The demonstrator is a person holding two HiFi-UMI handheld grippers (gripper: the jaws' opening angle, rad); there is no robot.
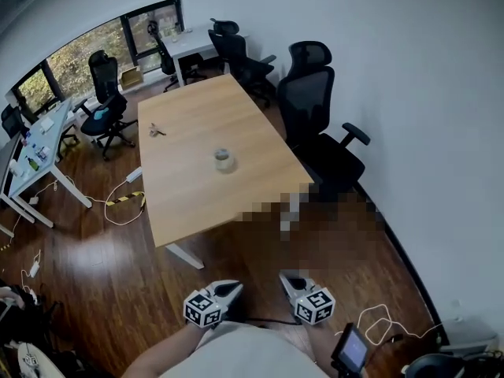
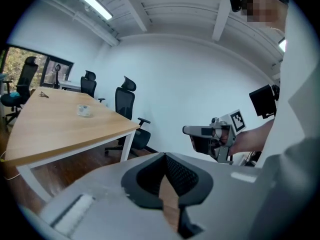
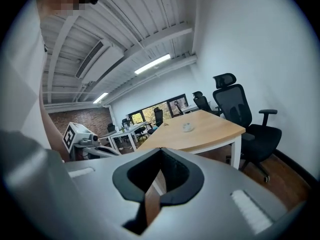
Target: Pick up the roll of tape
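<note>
The task had barely begun. The roll of tape (image 1: 224, 160) sat untouched near the middle of the wooden table (image 1: 189, 211), well apart from both grippers, which hung close to the person's body at the near edge of the head view.

The left gripper (image 1: 228, 291) was clenched with nothing in it, its pads pressed together. The right gripper (image 1: 293, 282) looked the same in its own view, jaws together and empty. What was left, as I judge it, was the whole approach across the floor, then opening one gripper, closing on the roll and lifting it.

The roll was small and pale in every view, and its shape was hard to confirm. A small dark object (image 1: 157, 131) farther along the table was possibly keys, but too tiny to tell.
</note>
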